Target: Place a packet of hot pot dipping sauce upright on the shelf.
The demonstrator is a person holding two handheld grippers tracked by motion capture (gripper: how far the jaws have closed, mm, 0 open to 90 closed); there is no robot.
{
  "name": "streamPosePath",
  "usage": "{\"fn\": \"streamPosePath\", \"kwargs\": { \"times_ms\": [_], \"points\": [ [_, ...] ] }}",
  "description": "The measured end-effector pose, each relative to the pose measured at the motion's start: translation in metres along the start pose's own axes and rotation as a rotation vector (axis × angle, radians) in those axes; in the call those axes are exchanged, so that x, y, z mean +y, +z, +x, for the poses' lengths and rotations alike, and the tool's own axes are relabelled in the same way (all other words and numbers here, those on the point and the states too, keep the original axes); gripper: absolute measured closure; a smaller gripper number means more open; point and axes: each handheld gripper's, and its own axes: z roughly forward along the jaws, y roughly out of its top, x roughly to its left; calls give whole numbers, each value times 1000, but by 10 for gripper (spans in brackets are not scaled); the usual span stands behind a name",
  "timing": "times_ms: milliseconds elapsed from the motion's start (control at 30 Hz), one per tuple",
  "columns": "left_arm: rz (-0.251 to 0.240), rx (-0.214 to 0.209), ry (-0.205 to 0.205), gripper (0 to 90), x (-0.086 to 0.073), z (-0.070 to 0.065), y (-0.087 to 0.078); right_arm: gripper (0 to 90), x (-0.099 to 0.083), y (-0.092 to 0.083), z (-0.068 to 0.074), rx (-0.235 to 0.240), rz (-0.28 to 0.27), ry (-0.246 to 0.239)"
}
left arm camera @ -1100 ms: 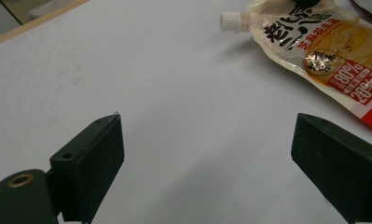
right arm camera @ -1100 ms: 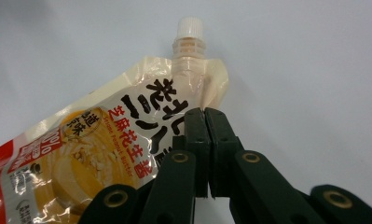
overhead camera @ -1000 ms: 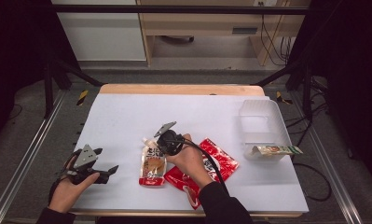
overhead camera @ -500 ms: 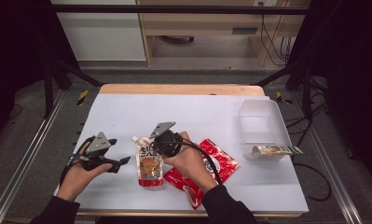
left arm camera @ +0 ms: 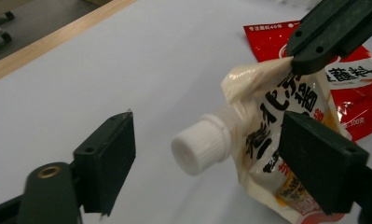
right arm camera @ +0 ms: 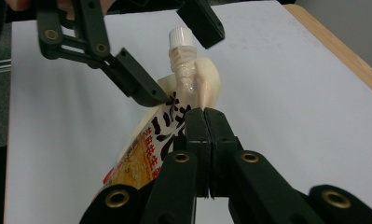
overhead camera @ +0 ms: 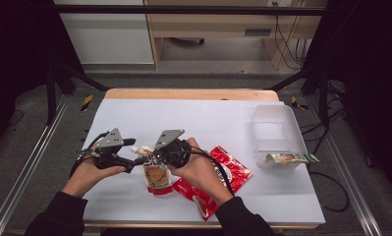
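Near the front left of the white table, your right gripper held the spouted pouch by its upper edge, jaws clamped together on the film just below the spout, as the right gripper view showed. You had the pouch's top raised off the surface while its lower end hung down toward the sheet, overlapping the edge of the red packet that lay flat beneath your right hand. Your left gripper faced the pouch from the left, jaws apart and just then closing, one on either side of the white screw cap; in the left gripper view the cap sat between the two pads without either pad touching it. In the right gripper view the same cap stood at the top of the pouch, with one of the left gripper's jaws beside it and the other lower down against the printed face. Toward the right edge of the table stood a clear plastic bin, and a long greenish packet rested across its near rim. Your left hand gripped its tool well clear of the bin.
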Motion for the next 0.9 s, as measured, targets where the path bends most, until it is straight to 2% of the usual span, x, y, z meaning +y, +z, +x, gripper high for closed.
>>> {"fn": "streamPosePath", "kwargs": {
  "times_ms": [167,200,267,333,400,500,533,567,767,900],
  "points": [
    [30,-51,12,344,4,-2,2,900,1,-4,2,8,-11,-16],
    [34,-64,17,409,5,-2,2,899,1,-5,3,8,-9,-18],
    [41,-64,26,479,6,-4,0,899,1,-7,3,10,-6,-25],
    [42,-77,14,565,8,-4,-3,899,0,-9,3,5,-3,-27],
    [29,-95,10,624,10,-5,-7,899,-1,-12,2,5,-5,-23],
    [35,-107,26,676,17,-12,-9,897,-3,-18,1,4,-16,-12],
    [36,-100,32,710,19,-15,-10,896,-3,-20,2,0,-16,-13],
    [39,-88,41,714,23,-18,-11,895,-3,-21,2,-2,-14,-18],
    [27,-79,87,723,45,-29,-21,888,-3,-32,2,-10,-30,-10],
    [55,-62,154,728,62,-36,-26,881,-2,-38,-1,-20,-35,-14]
  ]
}}
